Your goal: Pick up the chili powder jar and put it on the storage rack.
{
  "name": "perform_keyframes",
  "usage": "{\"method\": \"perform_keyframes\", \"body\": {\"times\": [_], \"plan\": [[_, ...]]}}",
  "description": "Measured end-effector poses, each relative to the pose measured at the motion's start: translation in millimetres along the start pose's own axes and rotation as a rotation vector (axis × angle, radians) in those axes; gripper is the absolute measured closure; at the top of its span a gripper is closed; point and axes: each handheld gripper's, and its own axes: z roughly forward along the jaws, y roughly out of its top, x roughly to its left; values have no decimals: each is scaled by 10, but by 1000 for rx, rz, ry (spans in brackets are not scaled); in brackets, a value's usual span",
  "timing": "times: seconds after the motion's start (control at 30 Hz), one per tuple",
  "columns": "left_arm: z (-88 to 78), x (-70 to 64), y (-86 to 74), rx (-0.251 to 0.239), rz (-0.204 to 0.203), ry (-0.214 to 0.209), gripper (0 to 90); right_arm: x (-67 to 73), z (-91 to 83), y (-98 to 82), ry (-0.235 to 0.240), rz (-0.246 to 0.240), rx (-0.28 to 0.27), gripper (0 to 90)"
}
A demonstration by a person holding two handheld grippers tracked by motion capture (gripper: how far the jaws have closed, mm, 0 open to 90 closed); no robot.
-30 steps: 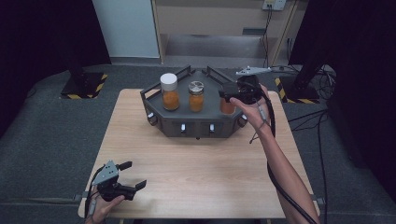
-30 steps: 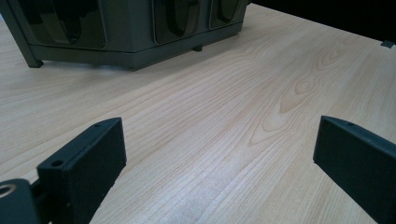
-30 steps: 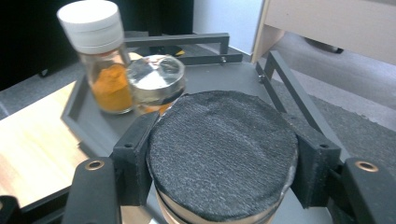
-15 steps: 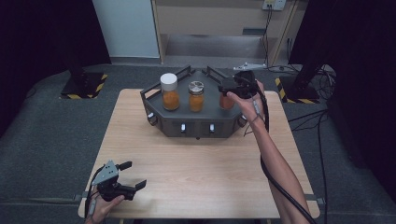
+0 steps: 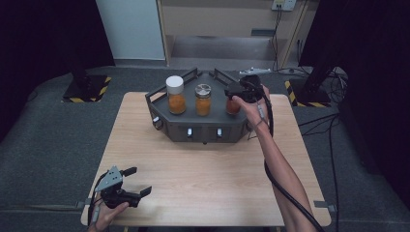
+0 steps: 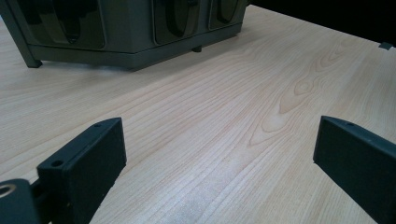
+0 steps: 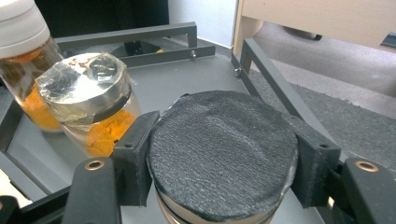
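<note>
Gripping the black textured lid (image 7: 223, 151) of a glass jar of orange powder (image 5: 233, 106), the right gripper (image 5: 240, 90) has both black jaws pressed against opposite sides of the lid rim. This jar stands at the right end of the dark grey hexagonal railed tray (image 5: 159, 107), which sits at the far middle of the light wooden table (image 5: 217, 169). Just beside the held jar, in the tray's centre, stands a second jar of orange powder with a foil-covered metal lid (image 5: 203, 99); to its left stands a taller jar with a white cap (image 5: 175, 94). All three jars are upright and in one row. The left gripper (image 5: 134, 181) rests near the table's front left corner, well apart from the tray, jaws spread wide with bare tabletop between them.
</note>
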Motion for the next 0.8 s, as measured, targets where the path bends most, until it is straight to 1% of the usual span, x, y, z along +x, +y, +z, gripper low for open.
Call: {"method": "perform_keyframes", "body": {"times": [0.2,0.3,0.6,0.8], "plan": [[-2,0,0,0,0,0,17,3,71,-34,-1,-1,7,349],[-2,-1,2,1,2,-1,17,-8,93,-61,-8,8,10,349],[0,-3,4,2,4,-1,17,-51,119,-102,-7,20,15,348],[2,-2,4,3,5,-3,17,-73,118,-142,-3,33,1,347]]}}
